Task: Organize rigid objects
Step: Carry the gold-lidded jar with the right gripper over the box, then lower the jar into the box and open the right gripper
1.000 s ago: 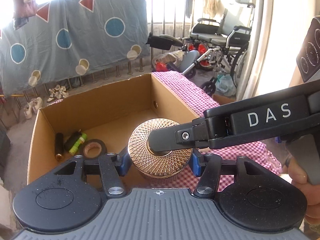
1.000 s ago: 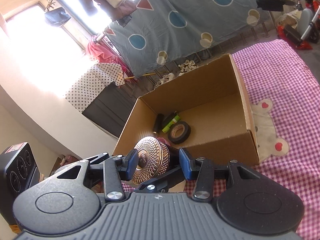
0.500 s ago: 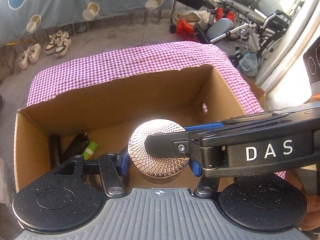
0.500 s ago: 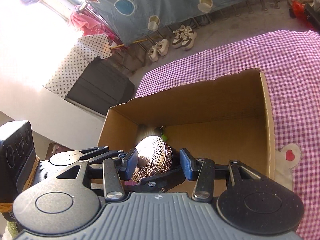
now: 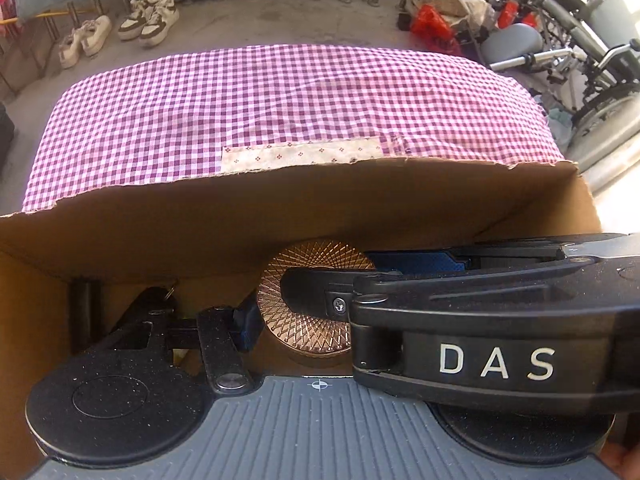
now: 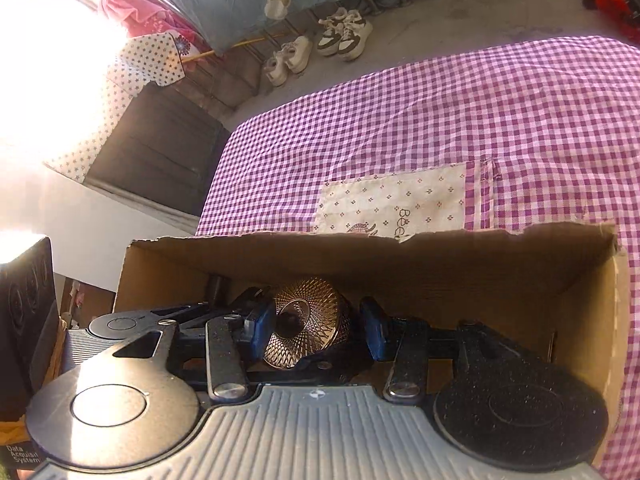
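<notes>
A round copper tin with a diamond-pattern lid (image 5: 308,312) sits low inside the cardboard box (image 5: 280,208). My left gripper (image 5: 304,320) holds it by its sides; only the left blue pad (image 5: 246,326) shows. My right gripper crosses over it, one finger (image 5: 316,292) flat on the lid. In the right wrist view the tin (image 6: 308,324) is tilted between the blue pads (image 6: 370,334) of my right gripper (image 6: 314,330), which grips it top and bottom.
A dark cylinder (image 5: 82,312) and other dark items (image 5: 148,300) lie in the box's left end. The box (image 6: 580,280) stands on a purple checked cloth (image 5: 280,112). Shoes (image 5: 148,20) and a wheelchair (image 5: 580,40) stand on the floor beyond.
Both grippers have carried the tin forward and down into the box. The views now tilt steeply downward, and the box's far wall fills the middle.
</notes>
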A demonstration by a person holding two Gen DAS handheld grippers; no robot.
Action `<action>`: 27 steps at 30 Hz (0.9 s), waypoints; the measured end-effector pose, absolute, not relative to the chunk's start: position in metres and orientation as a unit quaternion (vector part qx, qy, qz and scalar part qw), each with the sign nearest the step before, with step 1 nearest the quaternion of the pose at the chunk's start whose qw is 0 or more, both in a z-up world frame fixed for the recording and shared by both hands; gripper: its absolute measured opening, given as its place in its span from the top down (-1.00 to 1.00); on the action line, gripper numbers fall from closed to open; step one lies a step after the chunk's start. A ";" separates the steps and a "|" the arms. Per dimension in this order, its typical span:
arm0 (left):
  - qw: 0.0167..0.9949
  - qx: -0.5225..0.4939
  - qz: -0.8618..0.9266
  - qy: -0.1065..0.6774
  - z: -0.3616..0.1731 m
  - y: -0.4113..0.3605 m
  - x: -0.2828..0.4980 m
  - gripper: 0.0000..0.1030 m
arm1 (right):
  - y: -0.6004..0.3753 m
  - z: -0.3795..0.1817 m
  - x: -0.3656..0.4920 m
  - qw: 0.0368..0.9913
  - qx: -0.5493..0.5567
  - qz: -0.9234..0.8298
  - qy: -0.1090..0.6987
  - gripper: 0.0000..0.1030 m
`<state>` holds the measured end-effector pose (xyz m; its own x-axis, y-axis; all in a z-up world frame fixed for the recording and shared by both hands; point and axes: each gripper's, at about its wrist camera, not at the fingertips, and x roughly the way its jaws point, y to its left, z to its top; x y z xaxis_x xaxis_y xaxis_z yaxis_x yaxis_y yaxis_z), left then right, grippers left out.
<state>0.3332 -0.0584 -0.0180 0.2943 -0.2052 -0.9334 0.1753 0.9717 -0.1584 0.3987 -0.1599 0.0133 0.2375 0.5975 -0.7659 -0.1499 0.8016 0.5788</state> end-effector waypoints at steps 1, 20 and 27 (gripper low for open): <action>0.801 -0.012 -0.117 0.587 -0.020 -0.058 0.335 -0.10 | -0.159 0.011 0.399 0.760 0.197 0.244 0.569 0.03; 0.827 -0.025 -0.139 0.544 0.042 -0.056 0.293 -0.61 | -0.209 0.072 0.329 0.790 0.305 0.249 0.469 -0.11; 0.846 -0.013 -0.159 0.509 0.080 -0.053 0.247 -0.62 | -0.270 0.093 0.241 0.796 0.395 0.257 0.380 -0.20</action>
<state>0.2474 -0.0527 0.0804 0.4320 -0.2819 -0.8567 0.2553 0.9493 -0.1836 0.2408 -0.2705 0.0933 0.5785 0.7100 -0.4016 -0.1094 0.5555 0.8243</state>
